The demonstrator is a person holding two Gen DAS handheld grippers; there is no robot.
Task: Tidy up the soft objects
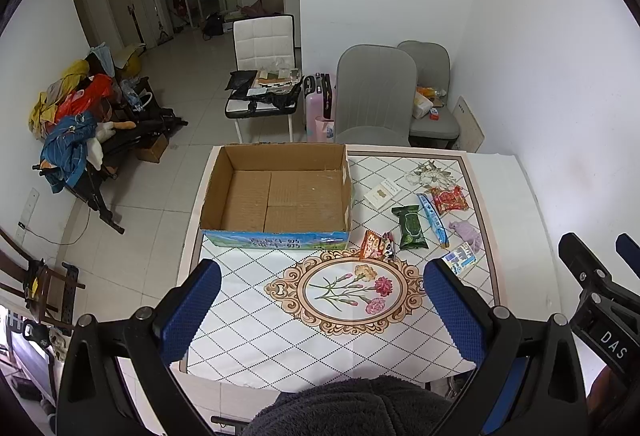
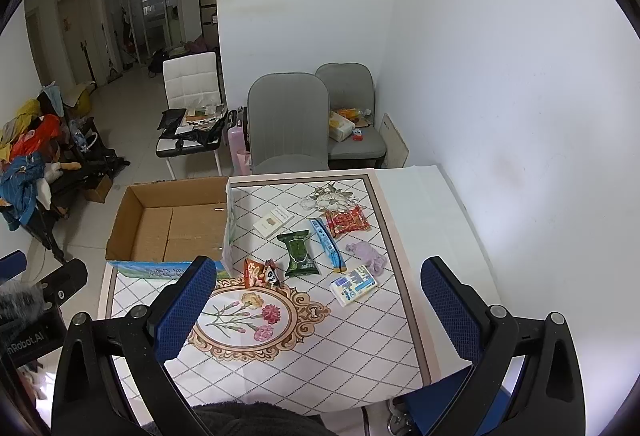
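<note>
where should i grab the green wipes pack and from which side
Grip the green wipes pack across its narrow middle, coming straight down from above with the right gripper, which is open. It lies flat, long axis running away from you, with bare cloth on both long sides: the panda snack and blue sachet lie apart from it.

table (image 2: pixel 420 195) | cardboard box (image 2: pixel 172 224) | snack packets (image 2: pixel 298 252) | tissue pack (image 2: pixel 354 284)

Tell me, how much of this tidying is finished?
Nothing yet: the cardboard box is empty. Both the left gripper and right gripper are open, holding nothing. The green pack, red packet and purple cloth lie on the table.
</note>
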